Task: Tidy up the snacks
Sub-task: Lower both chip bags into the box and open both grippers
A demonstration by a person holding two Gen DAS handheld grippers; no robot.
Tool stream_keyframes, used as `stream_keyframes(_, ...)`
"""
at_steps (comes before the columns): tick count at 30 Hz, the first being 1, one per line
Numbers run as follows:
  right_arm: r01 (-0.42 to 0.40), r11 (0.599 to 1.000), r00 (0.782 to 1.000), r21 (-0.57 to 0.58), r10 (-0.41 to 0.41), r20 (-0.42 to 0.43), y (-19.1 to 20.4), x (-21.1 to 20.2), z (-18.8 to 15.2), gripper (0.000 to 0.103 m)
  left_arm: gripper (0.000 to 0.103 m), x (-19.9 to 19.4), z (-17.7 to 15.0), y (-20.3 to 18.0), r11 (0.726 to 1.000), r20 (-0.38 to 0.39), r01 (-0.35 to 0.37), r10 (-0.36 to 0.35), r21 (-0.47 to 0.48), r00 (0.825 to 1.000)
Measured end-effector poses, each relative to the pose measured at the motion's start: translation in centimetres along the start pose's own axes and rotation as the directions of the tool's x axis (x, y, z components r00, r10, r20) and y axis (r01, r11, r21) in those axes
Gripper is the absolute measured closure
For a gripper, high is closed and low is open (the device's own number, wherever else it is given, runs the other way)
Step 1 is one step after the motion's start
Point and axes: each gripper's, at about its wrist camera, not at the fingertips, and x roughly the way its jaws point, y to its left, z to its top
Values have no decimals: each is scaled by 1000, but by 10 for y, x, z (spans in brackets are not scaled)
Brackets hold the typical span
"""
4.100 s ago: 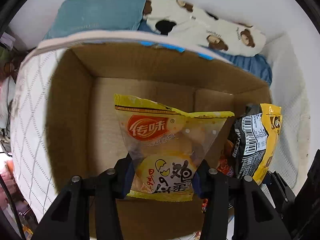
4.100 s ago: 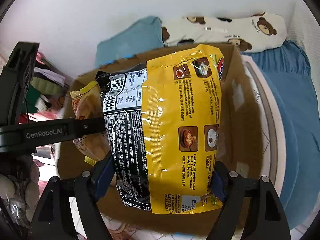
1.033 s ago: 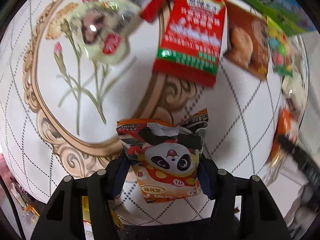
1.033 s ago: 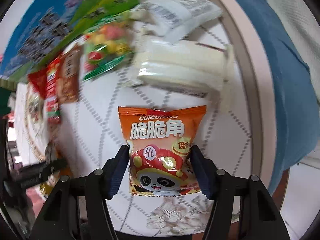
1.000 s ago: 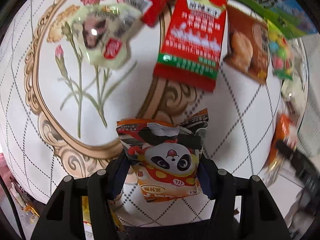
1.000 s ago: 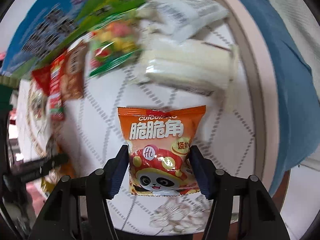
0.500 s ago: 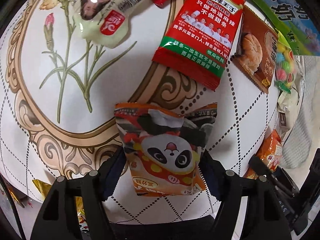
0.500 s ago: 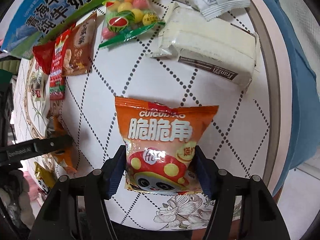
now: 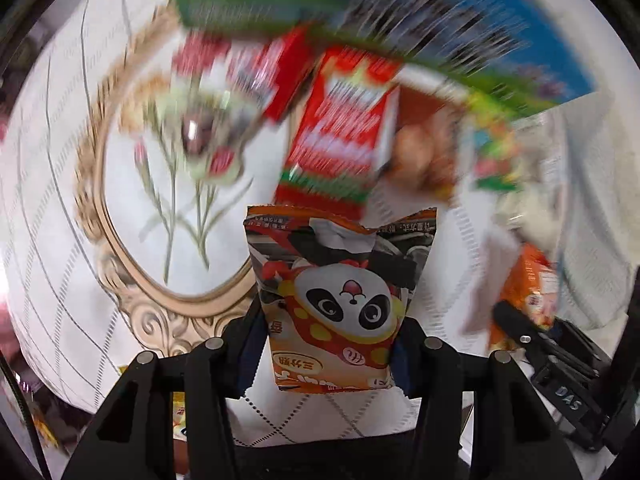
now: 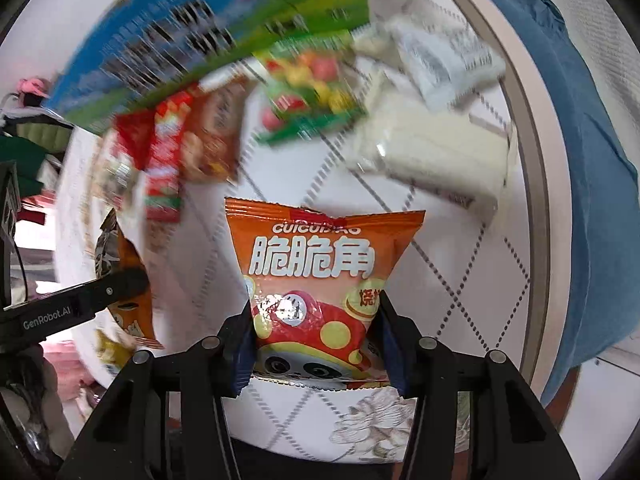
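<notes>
My left gripper point(image 9: 326, 354) is shut on a panda snack bag point(image 9: 338, 300), orange and black, held above the white patterned table point(image 9: 60, 240). My right gripper point(image 10: 316, 354) is shut on an orange panda snack bag point(image 10: 320, 280) with white lettering, held above the same table point(image 10: 460, 280). The left gripper with its bag also shows at the left of the right wrist view point(image 10: 120, 280). The right gripper shows at the right of the left wrist view point(image 9: 532, 320). The background is blurred by motion.
Several snacks lie on the table: a red packet point(image 9: 340, 140), a brown packet point(image 10: 212, 140), a green candy bag point(image 10: 312, 92), a white wrapped block point(image 10: 432, 164). A blue and green carton point(image 10: 200, 36) stands behind them. Blue cloth point(image 10: 580, 160) lies at the right.
Both grippers have lifted and tilted up with their panda bags; the carton has come into view. Four seconds ago they held a yellow bag and a noodle pack over a cardboard box.
</notes>
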Motion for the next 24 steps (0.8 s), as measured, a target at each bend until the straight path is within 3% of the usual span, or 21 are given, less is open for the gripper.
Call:
stream_keyframes(3,-69,998,996,-1,69,58,11,-34,19,48,53,-45,12,-10,998,65,53,-55,28,996)
stream_keyframes(7,-124,991,977,-45,130,170,26,-84,79,48,53,-104,50,-32,991,155,98,-111,87,982)
stream_keyframes(11,-96,991,960,-89,116,253,43,-107,145,48,53,-148,123,-40,989,234,49,-81,139,969)
stream_keyframes(17,-11,995,959,-98,38,281,60,-92,254,48,53,-148,211,-28,990,297,-60,19,129,955)
stream_keyframes(22,-3,998,976,-65,17,219,61,-54,321,48,53,-116,275,-21,989,245,-114,88,94,966)
stream_keyframes(24,5,998,980,-64,7,197,59,-41,331,48,53,-107,290,-17,987,222,-139,118,83,968)
